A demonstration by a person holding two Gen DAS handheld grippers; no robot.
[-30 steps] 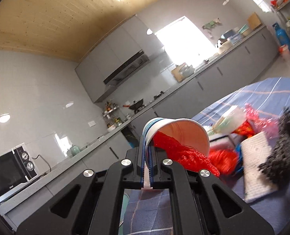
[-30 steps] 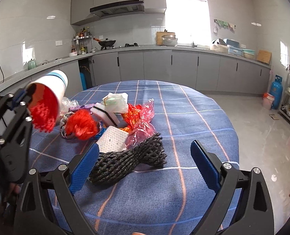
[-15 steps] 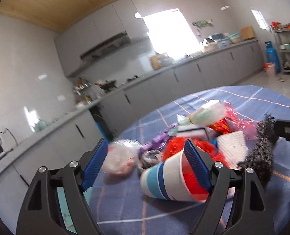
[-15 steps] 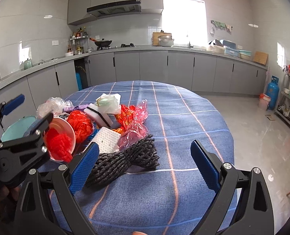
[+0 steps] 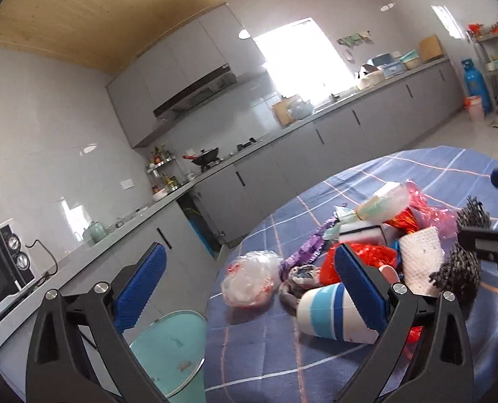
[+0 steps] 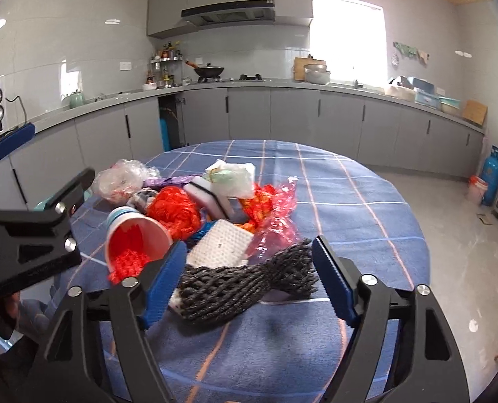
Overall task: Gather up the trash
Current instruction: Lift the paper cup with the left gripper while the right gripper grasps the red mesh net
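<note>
left view: left claw gaping, jaws just opened, holding nothing.
the paper cup lies tipped near the worktop left edge, light and crushable; the green bin stands just off that edge.

right view: right claw open, jaws just narrowing around the black mesh net, not pressing.
soft, springy; take its middle. the white foam pad crowds behind.

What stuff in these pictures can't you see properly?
- Paper cup: in the left wrist view the left gripper's own finger covers its mouth.
- Teal bin: cut off by the bottom edge of the left wrist view, behind the gripper frame.
- Black mesh net: its near end hides behind the right gripper's finger in the right wrist view.
- Bottles on the counter rack: too small to read.
</note>
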